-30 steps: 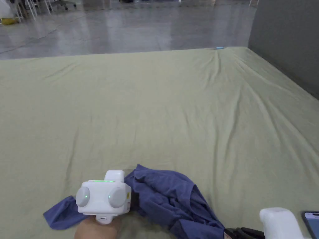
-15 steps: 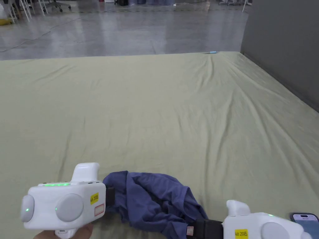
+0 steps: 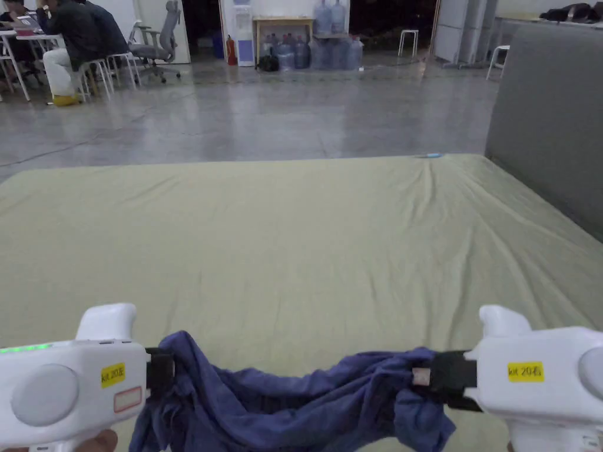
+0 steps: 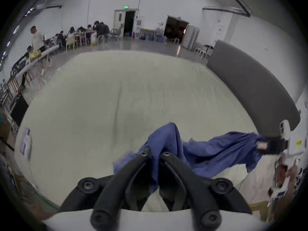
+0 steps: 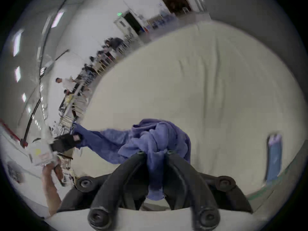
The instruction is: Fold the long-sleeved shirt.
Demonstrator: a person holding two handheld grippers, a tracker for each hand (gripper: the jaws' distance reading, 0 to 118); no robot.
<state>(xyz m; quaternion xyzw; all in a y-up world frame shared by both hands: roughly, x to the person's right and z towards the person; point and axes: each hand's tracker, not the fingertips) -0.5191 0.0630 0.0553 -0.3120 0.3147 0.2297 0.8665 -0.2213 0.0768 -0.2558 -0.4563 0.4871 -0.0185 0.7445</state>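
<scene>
Now lifted off the bed near its front edge, unlike a second ago: shirt bunched, strung between left gripper and right gripper, jaws clenched on cloth. Ready for spreading; no fold begun.

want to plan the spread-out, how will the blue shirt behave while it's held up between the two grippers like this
Probably very floppy: the blue shirt sags in bunched folds between the left gripper and the right gripper. It looks light, since small pinches of cloth carry it. Loose parts hang below both grips, so they may drag or twist when it is lowered.
</scene>
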